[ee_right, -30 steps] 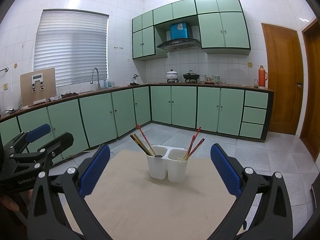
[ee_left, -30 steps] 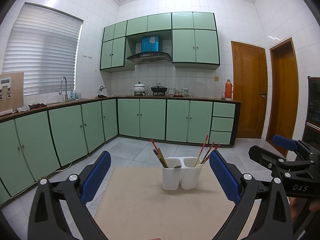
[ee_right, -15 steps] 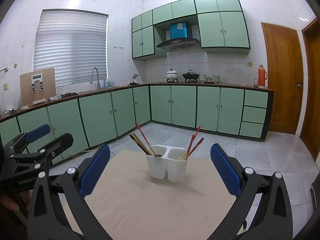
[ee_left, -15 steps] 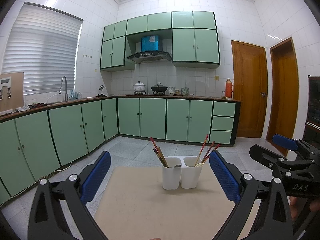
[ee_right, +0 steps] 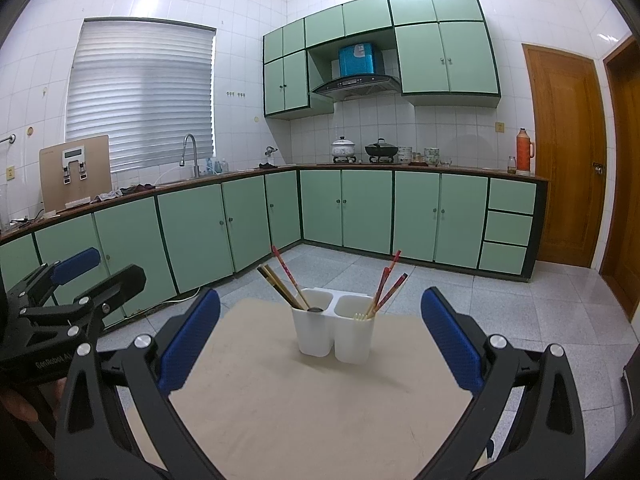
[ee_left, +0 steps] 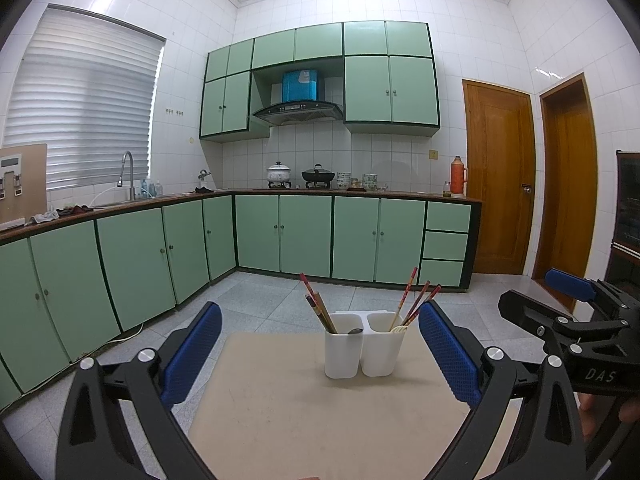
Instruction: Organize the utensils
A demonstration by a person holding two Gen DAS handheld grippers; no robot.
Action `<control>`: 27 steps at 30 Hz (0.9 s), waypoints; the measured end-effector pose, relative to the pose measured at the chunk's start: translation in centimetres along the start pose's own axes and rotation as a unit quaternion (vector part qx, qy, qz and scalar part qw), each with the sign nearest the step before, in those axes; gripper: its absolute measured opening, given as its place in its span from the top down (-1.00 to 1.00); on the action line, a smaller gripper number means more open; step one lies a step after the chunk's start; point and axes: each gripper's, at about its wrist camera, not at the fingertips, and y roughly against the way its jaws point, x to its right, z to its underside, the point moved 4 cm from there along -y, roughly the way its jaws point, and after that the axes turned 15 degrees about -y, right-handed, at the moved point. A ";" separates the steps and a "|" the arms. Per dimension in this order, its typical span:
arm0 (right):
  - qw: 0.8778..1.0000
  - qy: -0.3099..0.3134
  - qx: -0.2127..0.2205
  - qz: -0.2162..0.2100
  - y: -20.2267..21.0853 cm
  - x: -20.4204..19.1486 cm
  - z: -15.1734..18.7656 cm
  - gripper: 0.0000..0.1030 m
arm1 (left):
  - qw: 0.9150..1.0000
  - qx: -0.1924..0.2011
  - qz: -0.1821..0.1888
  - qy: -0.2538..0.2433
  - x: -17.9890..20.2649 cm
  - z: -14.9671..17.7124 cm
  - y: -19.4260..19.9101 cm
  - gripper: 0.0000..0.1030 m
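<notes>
A white two-compartment utensil holder (ee_left: pixel 362 344) (ee_right: pixel 333 330) stands on a beige table (ee_left: pixel 304 412) (ee_right: pixel 304 400). Its left compartment holds dark and red chopsticks (ee_left: pixel 318 304) (ee_right: pixel 282 282) and a spoon (ee_left: pixel 355 331). Its right compartment holds red chopsticks (ee_left: pixel 414 300) (ee_right: pixel 387 286) and a pale fork (ee_right: pixel 360 316). My left gripper (ee_left: pixel 320 354) is open and empty, held back from the holder. My right gripper (ee_right: pixel 320 346) is open and empty, also held back. Each gripper shows in the other's view, the right (ee_left: pixel 572 308) and the left (ee_right: pixel 76 280).
The table is small, with grey tiled floor (ee_left: pixel 260 304) around it. Green kitchen cabinets (ee_left: pixel 280 236) line the back and left walls. Wooden doors (ee_left: pixel 500 176) are at the right.
</notes>
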 end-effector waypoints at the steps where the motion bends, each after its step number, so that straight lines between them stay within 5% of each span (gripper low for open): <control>1: 1.000 0.000 0.000 0.000 -0.1 0.1 0.0 -0.89 | 1.000 0.000 0.000 0.000 0.0 0.0 0.0 -0.88; 27: 1.000 -0.010 -0.005 0.006 -0.8 0.8 0.7 -0.89 | 1.000 -0.013 0.001 -0.001 0.2 0.7 -1.0 -0.88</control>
